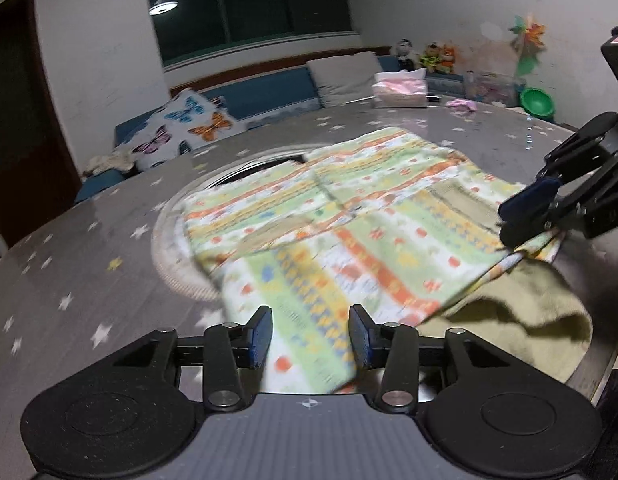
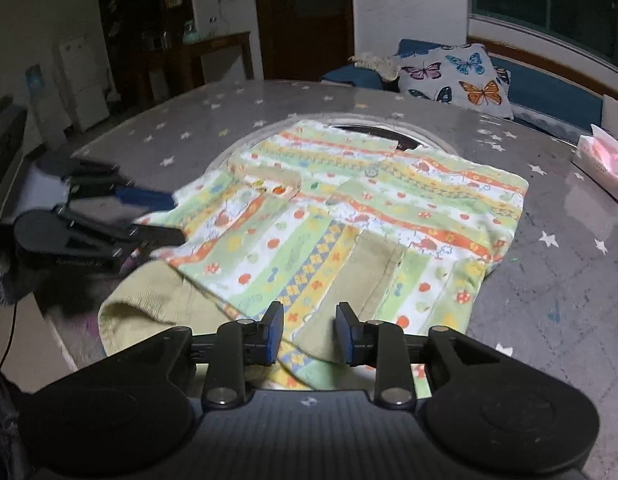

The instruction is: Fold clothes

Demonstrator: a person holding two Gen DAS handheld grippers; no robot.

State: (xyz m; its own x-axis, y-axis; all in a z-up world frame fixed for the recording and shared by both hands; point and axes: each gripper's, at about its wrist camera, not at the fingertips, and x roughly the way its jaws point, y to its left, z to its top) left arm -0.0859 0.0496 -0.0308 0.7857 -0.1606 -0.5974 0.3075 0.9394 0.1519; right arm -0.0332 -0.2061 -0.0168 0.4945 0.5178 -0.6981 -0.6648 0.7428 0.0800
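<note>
A small striped garment [image 1: 349, 232] with green, yellow and orange bands lies spread on the grey star-patterned table [image 1: 89, 260]; it also shows in the right wrist view [image 2: 349, 220]. An olive cuffed part [image 1: 529, 308] hangs near the table's near edge, seen too in the right wrist view [image 2: 149, 304]. My left gripper [image 1: 311, 338] is open, its fingers either side of the garment's near hem; it also shows in the right wrist view [image 2: 165, 220]. My right gripper [image 2: 309, 334] is open over the garment's near edge, and appears in the left wrist view [image 1: 509, 220] touching the cloth's right edge.
A round inset ring [image 2: 389, 132] sits in the table under the garment. A tissue box [image 1: 399, 90] and a green bowl [image 1: 537, 102] stand at the far side. A sofa with a butterfly cushion [image 2: 457, 76] lies beyond the table.
</note>
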